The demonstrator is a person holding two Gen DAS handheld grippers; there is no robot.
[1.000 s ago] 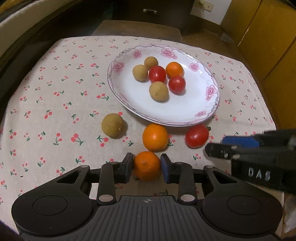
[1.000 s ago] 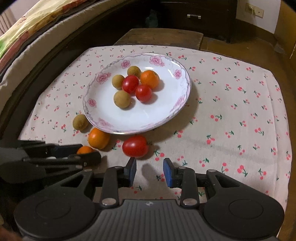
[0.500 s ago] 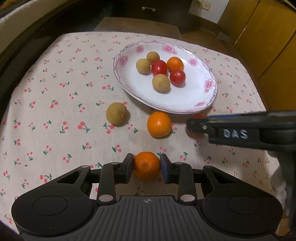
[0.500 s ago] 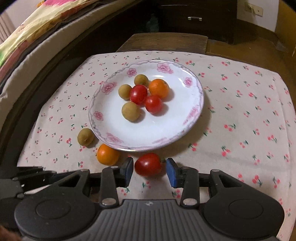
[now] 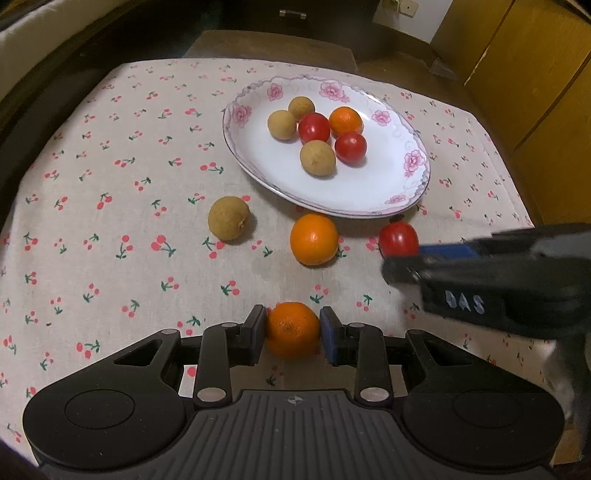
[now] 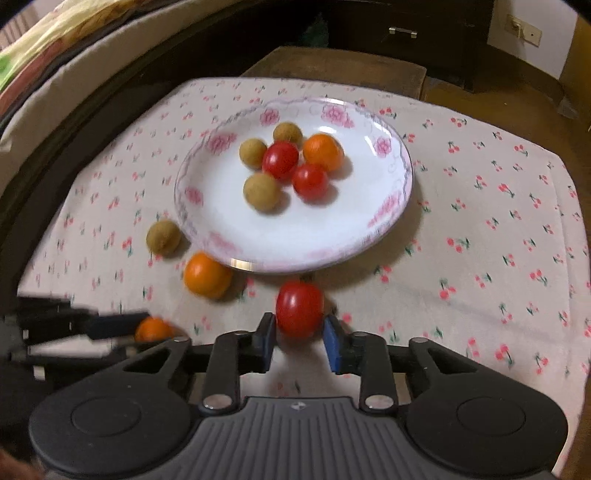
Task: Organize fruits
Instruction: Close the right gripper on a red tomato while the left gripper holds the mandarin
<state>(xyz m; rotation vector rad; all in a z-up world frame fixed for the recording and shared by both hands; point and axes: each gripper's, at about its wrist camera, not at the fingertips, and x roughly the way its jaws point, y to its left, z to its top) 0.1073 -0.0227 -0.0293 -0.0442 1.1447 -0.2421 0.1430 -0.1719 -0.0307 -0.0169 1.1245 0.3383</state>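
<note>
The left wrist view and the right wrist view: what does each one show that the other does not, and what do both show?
Only the left wrist view shows the left tongs closed on a small orange, and yellow cabinet doors.

Only the right wrist view shows the right tongs around the loose tomato, pads close to it, and striped bedding.

Both show the floral plate with six fruits, the loose longan, the loose orange and the cherry-print cloth.
</note>
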